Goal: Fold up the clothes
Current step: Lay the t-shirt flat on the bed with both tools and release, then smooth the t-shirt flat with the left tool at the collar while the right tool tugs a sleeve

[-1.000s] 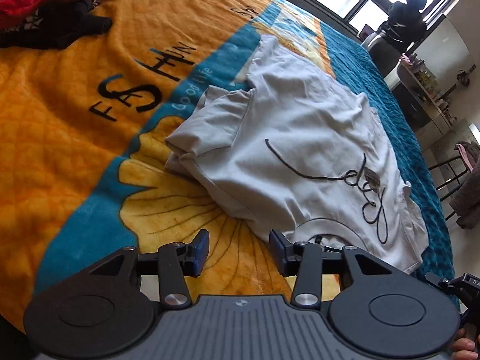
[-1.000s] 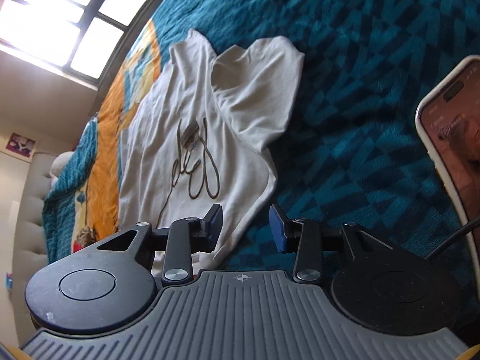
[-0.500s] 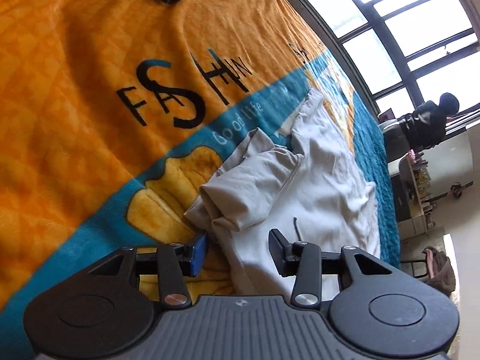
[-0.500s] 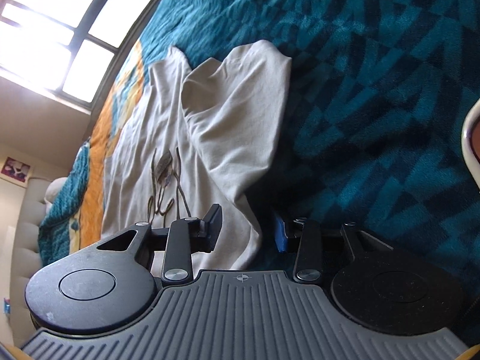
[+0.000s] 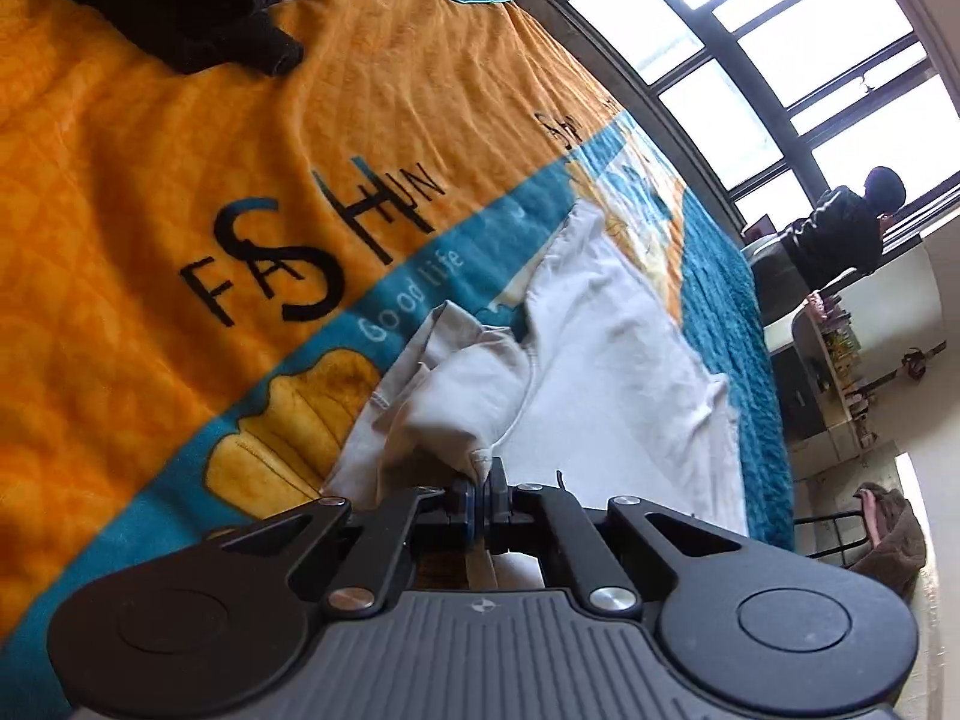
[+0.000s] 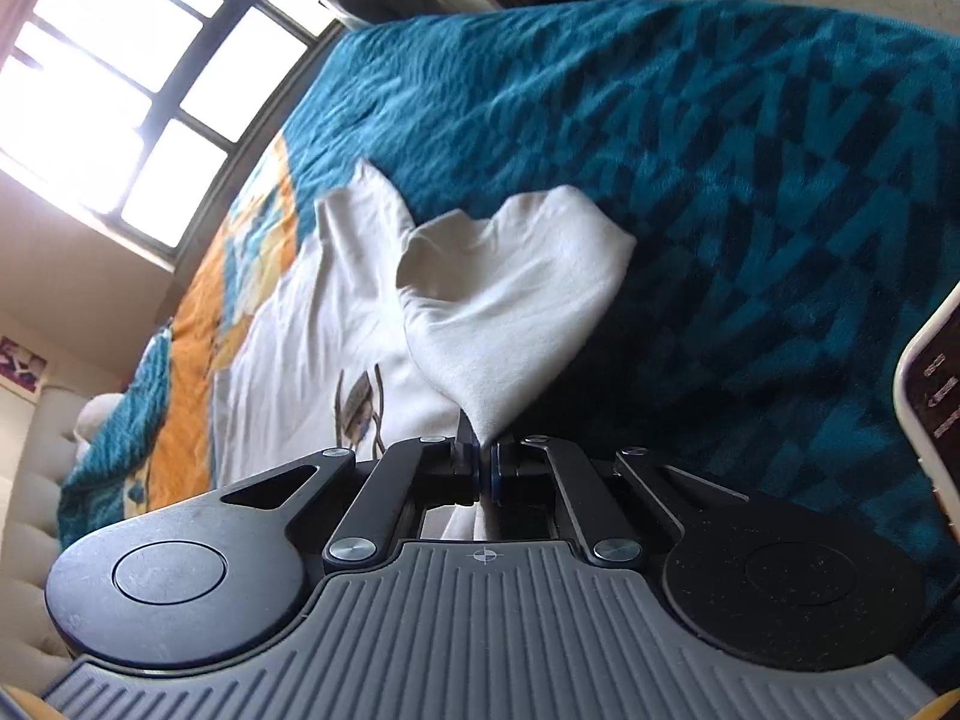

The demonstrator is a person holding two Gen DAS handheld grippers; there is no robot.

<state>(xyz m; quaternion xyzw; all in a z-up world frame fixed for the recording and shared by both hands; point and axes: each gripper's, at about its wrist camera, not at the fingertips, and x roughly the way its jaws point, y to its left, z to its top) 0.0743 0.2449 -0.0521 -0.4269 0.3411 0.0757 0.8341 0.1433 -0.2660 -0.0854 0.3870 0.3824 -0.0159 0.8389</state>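
Bedroom, daylit by a large window; bed covered by an orange and teal blanket printed with dark letters. Item: one pale T-shirt, lying flat on the blanket, its long axis running from the jaws at 6 o'clock up toward 12 o'clock and the window, printed side up with a dark looping motif. Left gripper: jaws clenched on a bunched fold of sleeve or shoulder cloth, the shirt's body spreading away toward 1 o'clock. Right gripper: jaws clenched on the opposite sleeve region, cloth drawn up into a tented peak toward 12 o'clock, the body lying off toward 10 o'clock. Both tools are held low and near level, pointing along the shirt; neither is clearly nearer. Likely step: drawing both sides inward. Other items: dark and red clothes pile at 11 o'clock in the left view; phone at 3 o'clock in the right view.
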